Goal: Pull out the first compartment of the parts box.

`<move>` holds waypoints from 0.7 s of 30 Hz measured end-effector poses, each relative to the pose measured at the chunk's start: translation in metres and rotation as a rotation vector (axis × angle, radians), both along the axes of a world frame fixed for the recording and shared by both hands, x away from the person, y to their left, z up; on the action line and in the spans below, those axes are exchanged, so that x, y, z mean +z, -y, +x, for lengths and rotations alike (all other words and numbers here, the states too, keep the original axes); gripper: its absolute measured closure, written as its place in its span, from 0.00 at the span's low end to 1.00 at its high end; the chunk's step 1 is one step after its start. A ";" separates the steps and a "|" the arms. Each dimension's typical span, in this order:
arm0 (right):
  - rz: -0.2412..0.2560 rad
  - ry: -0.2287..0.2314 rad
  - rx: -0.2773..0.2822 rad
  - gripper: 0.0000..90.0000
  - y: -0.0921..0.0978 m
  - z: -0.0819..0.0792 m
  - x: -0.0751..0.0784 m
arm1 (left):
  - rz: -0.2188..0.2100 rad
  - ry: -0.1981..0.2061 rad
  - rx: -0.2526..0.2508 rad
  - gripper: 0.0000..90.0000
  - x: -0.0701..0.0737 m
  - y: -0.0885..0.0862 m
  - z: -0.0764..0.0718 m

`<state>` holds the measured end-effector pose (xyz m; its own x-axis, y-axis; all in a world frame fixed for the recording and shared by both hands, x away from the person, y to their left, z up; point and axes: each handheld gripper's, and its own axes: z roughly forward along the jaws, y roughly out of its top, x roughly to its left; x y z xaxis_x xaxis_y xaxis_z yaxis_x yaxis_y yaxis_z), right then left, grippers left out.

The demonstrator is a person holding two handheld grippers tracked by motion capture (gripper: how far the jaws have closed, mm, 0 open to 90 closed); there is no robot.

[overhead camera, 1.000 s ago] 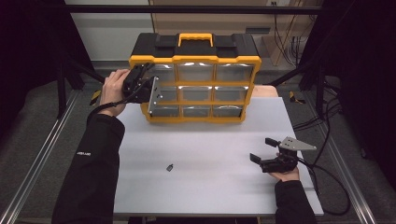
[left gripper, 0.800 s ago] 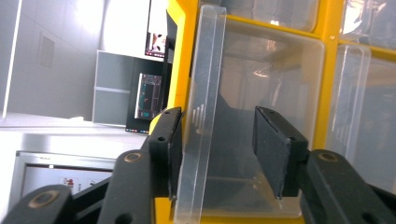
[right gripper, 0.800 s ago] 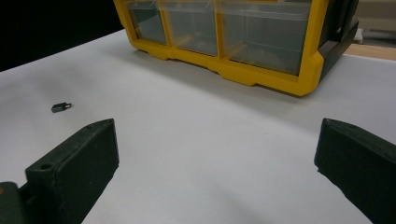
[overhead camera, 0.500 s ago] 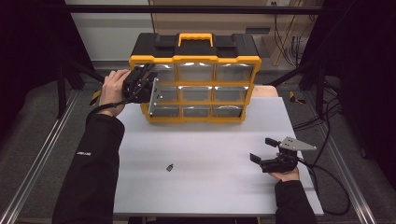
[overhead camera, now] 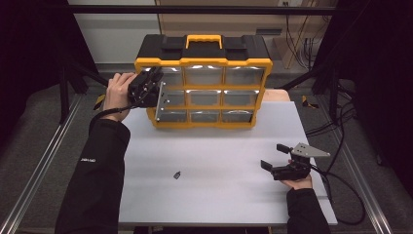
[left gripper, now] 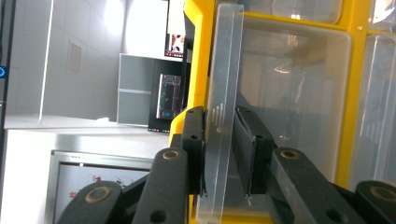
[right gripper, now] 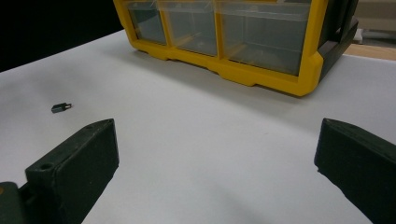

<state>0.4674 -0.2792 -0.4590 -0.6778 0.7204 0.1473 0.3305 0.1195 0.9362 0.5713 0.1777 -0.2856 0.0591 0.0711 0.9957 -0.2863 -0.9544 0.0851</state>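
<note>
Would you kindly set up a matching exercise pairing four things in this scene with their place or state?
Things:
1. left gripper
2. right gripper
3. small dark part
4. carry handle

Places or states:
A. lying loose on the white table
B. shut on a clear drawer front
C. on top of the organizer
D. open, low over the table

Pairs: 1-B, 2-D, 3-A, 4-C
</note>
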 end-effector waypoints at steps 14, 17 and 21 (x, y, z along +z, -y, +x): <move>0.000 -0.001 0.000 0.00 0.000 0.000 0.000 | 0.053 0.047 0.001 0.86 -0.004 0.001 0.000; 0.001 -0.001 0.001 0.00 0.000 0.000 0.000 | 0.070 0.053 0.003 0.87 -0.004 0.001 -0.001; 0.000 -0.001 0.000 0.00 0.000 0.000 0.000 | 0.078 0.058 0.007 0.87 -0.004 0.002 -0.001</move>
<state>0.4674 -0.2793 -0.4590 -0.6778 0.7201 0.1481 0.3312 0.1193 0.9360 0.5702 0.1761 -0.2900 0.0013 -0.0067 1.0000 -0.2823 -0.9593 -0.0060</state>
